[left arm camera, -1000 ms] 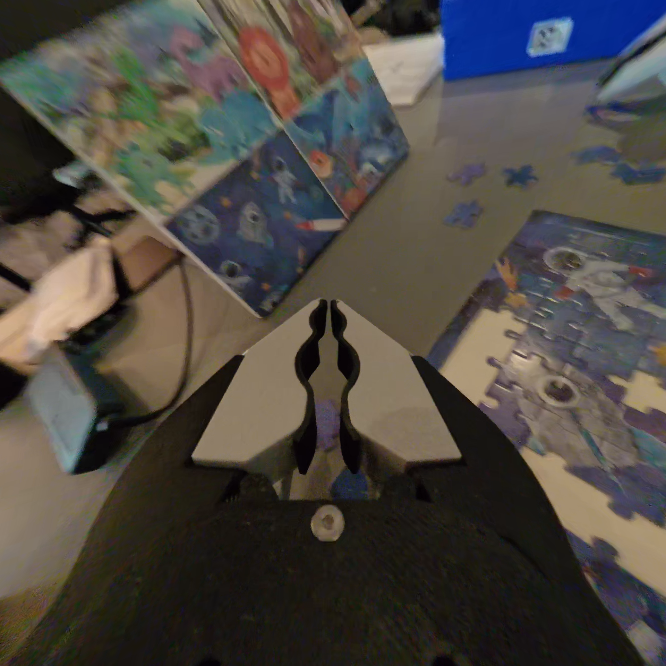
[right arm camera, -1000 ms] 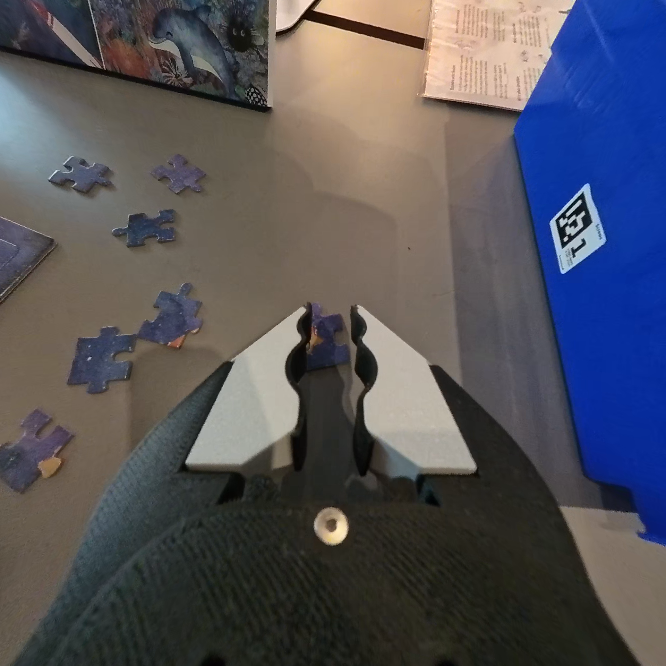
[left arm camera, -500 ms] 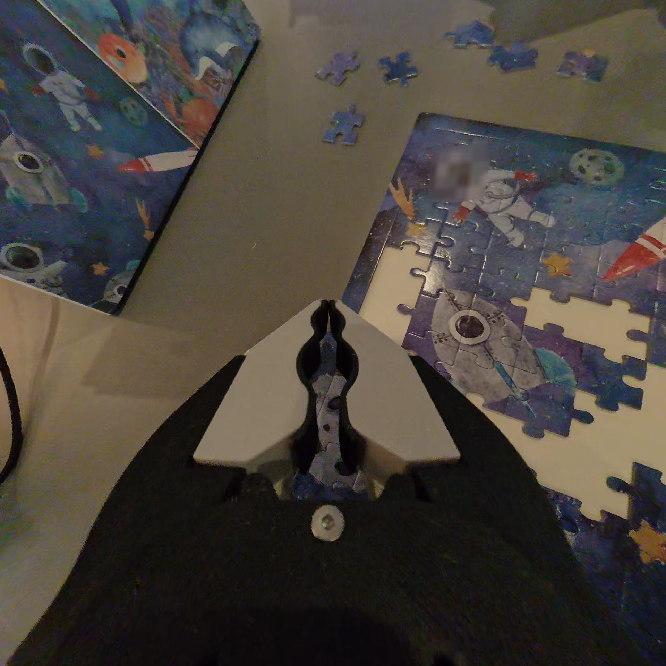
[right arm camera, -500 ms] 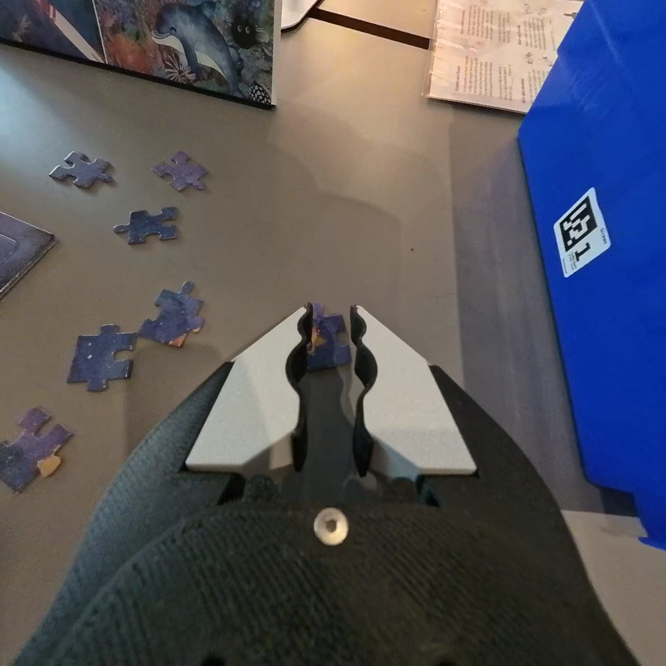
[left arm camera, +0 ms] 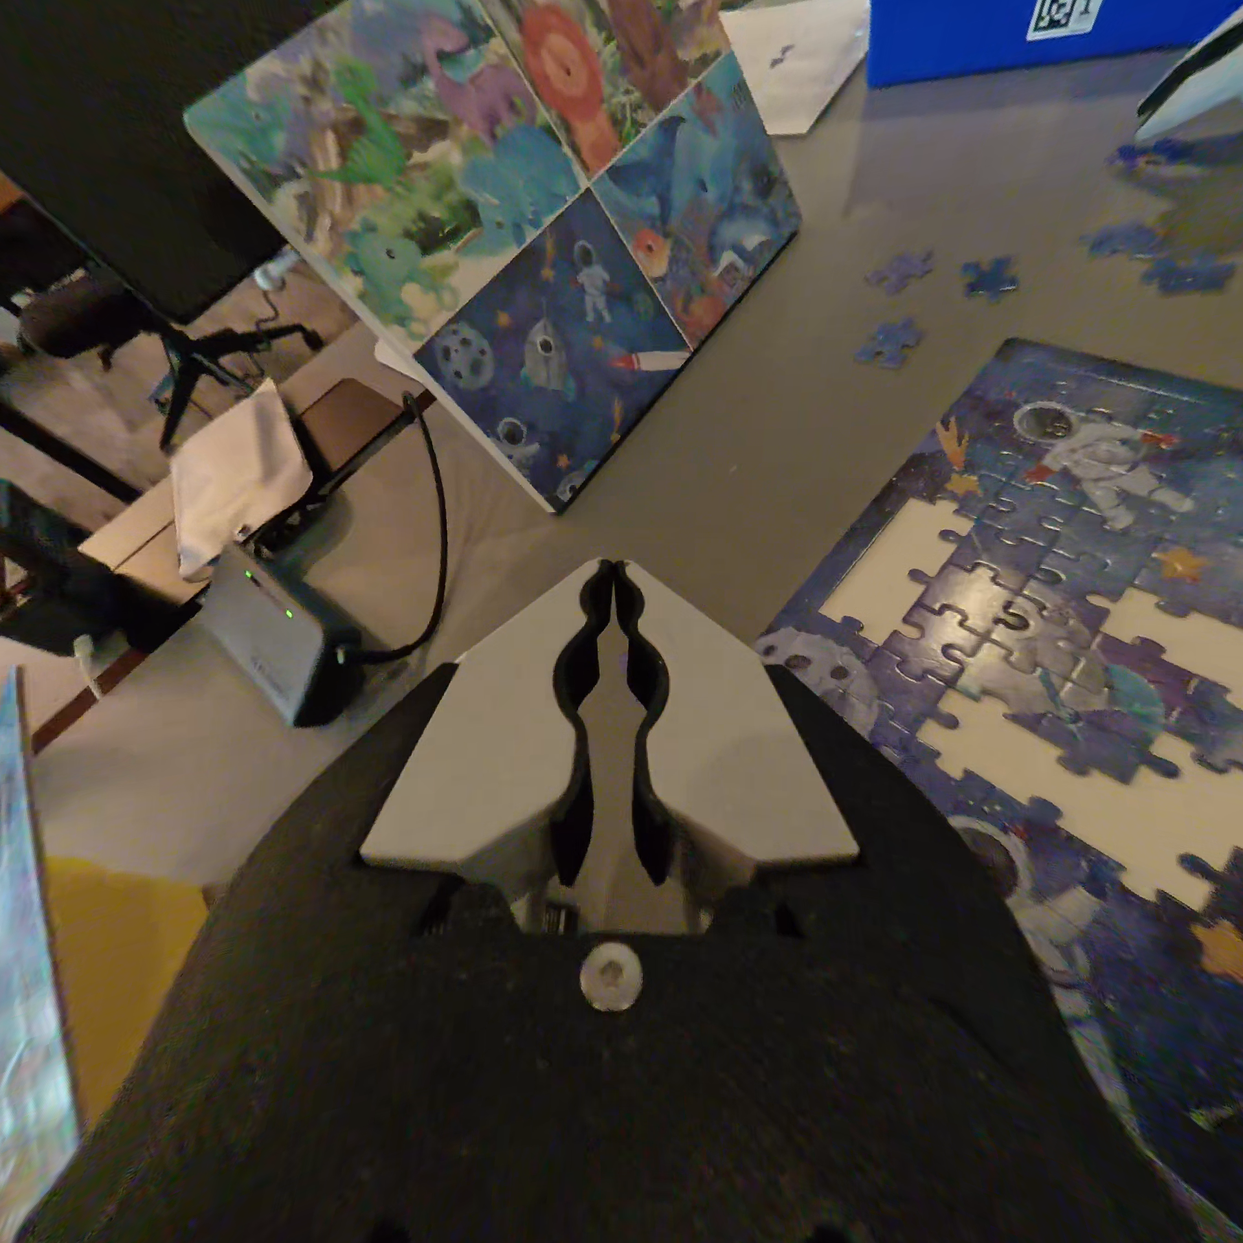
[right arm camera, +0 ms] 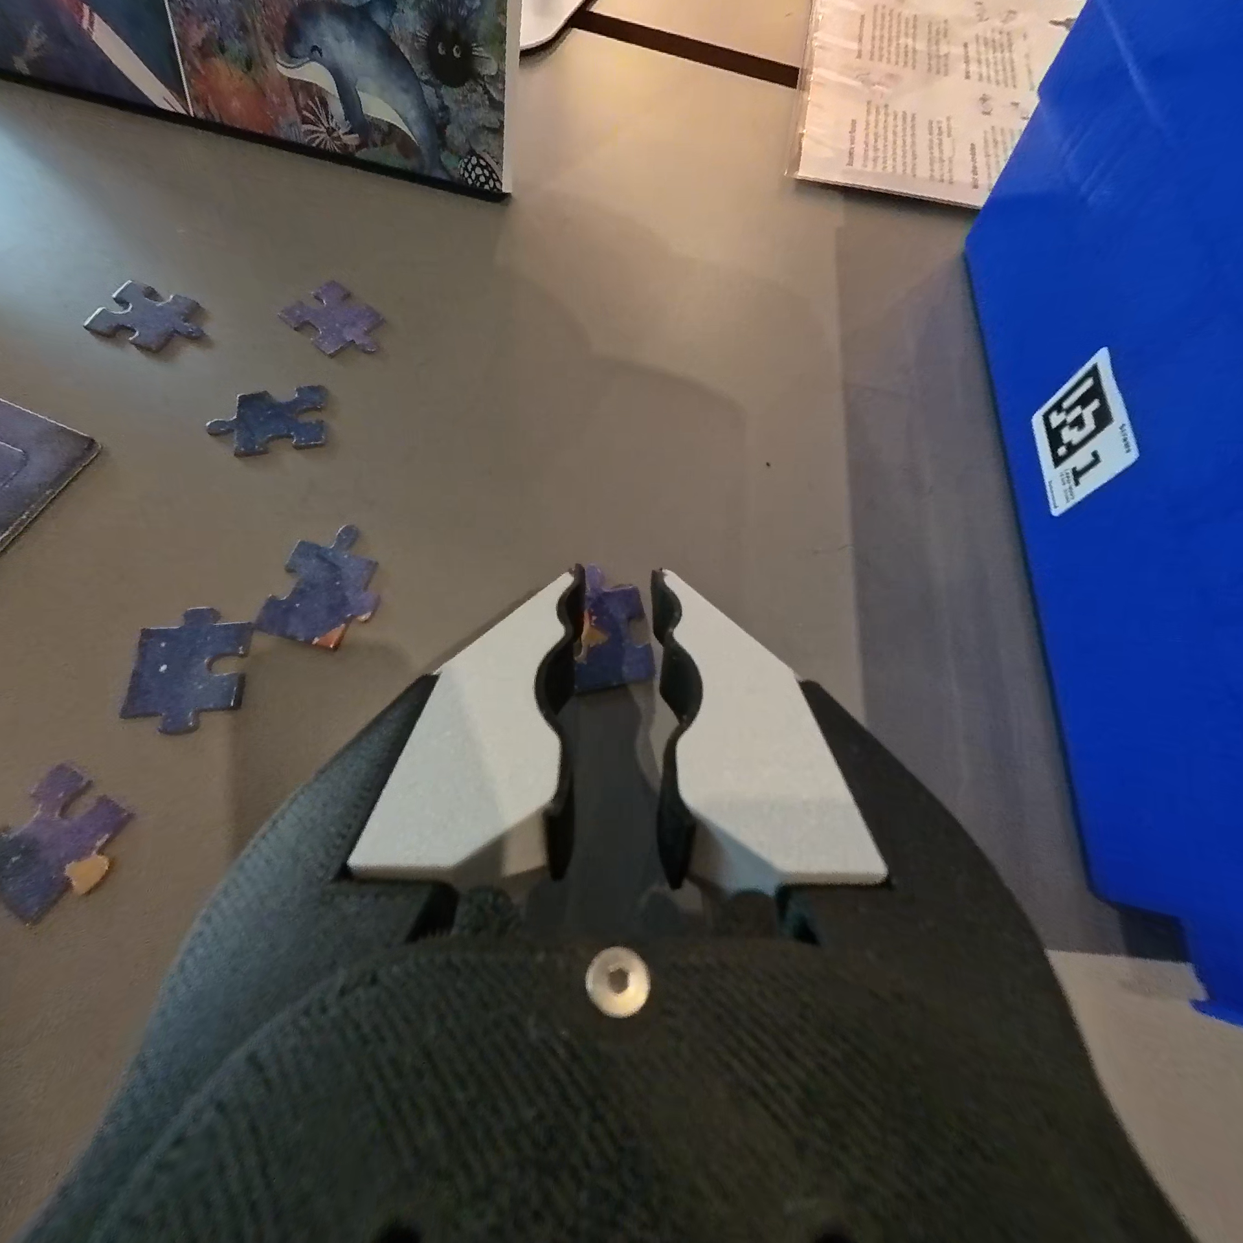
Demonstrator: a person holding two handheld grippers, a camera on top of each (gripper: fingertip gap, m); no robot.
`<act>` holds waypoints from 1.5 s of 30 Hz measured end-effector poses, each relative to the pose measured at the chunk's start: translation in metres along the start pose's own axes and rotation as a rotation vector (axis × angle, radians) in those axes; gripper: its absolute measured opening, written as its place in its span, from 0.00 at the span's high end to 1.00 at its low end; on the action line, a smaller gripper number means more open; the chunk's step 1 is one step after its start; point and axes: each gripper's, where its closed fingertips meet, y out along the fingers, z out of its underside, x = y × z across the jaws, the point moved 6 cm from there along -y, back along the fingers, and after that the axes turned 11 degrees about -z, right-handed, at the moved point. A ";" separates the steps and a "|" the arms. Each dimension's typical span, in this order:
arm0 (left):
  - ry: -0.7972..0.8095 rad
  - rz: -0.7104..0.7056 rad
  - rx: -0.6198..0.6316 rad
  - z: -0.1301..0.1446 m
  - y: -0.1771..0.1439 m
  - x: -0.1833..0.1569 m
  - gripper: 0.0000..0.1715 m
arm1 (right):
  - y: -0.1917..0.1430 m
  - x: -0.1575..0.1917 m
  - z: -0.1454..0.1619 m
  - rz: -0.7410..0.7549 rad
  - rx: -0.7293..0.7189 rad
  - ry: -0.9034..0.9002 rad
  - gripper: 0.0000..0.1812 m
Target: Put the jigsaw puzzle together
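The left gripper (left arm camera: pixel 613 563) hovers above the grey desk (left arm camera: pixel 706 471) with its jaws pressed together at the tips and nothing between them. Just to its right lies the jigsaw puzzle (left arm camera: pixel 1049 646), a space scene with astronauts in a dark frame, partly filled and showing several pale bare gaps in its tray. Beyond the tips, the puzzle box (left arm camera: pixel 538 222) with four pictures on its face rests on the desk, one corner pointing toward the gripper. Three loose pieces (left arm camera: pixel 888 343) lie between the box and the puzzle's far edge. At the left, off the desk, a small grey device (left arm camera: pixel 269 639) with green lights has a black cable (left arm camera: pixel 437 511) plugged into it. The right gripper (right arm camera: pixel 615 572) holds a dark blue puzzle piece (right arm camera: pixel 615 635) with an orange mark, the jaws closed on it just behind the tips. More loose blue pieces (right arm camera: pixel 185 672) are scattered on the desk to its left, a blue bin (right arm camera: pixel 1130 403) with a black-and-white tag stands to its right, and a printed sheet (right arm camera: pixel 908 94) lies beyond it.
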 end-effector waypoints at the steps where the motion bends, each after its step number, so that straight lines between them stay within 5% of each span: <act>1: -0.011 -0.002 0.013 -0.001 -0.005 0.001 1.00 | 0.000 0.000 0.000 0.002 0.004 0.000 0.90; 9: -0.052 -0.072 -0.052 -0.007 -0.045 -0.014 1.00 | 0.004 0.001 0.002 0.040 0.042 -0.027 0.90; 17: -0.076 -0.127 0.098 0.050 -0.060 -0.034 0.99 | 0.000 0.000 0.001 0.057 0.013 -0.023 0.90; 23: -0.164 -0.070 0.307 0.097 -0.040 -0.039 0.71 | -0.005 -0.001 -0.001 0.070 -0.028 0.006 0.90; 27: -0.253 -0.059 0.386 0.112 -0.030 -0.040 0.68 | -0.006 -0.001 -0.001 0.078 -0.033 0.012 0.90; 31: -0.379 -0.065 0.379 0.112 -0.030 -0.033 0.79 | -0.005 -0.001 0.000 0.076 -0.023 0.008 0.90; 39: -0.336 -0.058 0.372 0.107 -0.028 -0.039 0.84 | -0.003 0.000 0.000 0.076 -0.011 -0.003 0.90; 45: -0.355 -0.055 0.176 0.075 -0.040 -0.037 0.84 | -0.005 0.003 -0.005 0.066 -0.058 -0.014 0.91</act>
